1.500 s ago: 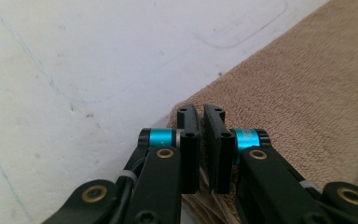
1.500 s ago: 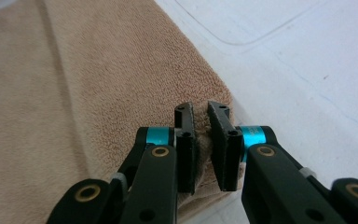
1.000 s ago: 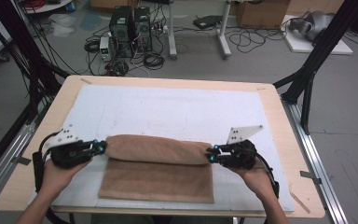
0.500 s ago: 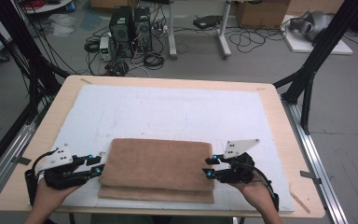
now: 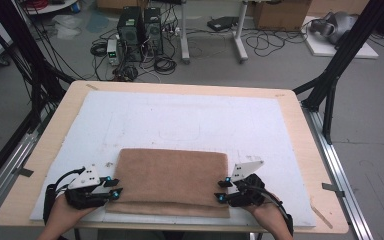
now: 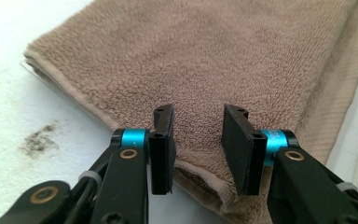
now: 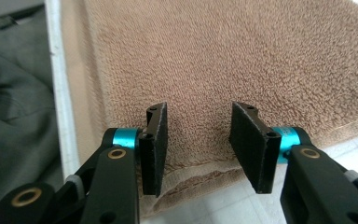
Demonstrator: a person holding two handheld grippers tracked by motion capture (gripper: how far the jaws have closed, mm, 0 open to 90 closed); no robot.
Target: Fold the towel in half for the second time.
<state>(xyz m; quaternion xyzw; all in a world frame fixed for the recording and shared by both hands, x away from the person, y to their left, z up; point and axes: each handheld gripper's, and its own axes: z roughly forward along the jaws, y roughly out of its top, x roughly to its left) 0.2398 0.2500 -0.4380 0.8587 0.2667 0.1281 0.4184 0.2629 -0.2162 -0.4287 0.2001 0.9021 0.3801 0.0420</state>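
A white mat (image 5: 180, 120) covers most of the wooden desk (image 5: 300, 150) (bare wood shows along all edges). Beyond the far edge, the floor carries two black computer towers (image 5: 140, 25), loose cables (image 5: 280, 40) and a cardboard box (image 5: 275, 12).

- The left gripper (image 5: 116, 186) is held low by the left hand (image 5: 62, 215), jaws parted, just opened.
- The right gripper (image 5: 221, 190) is held likewise by the right hand (image 5: 270, 217).
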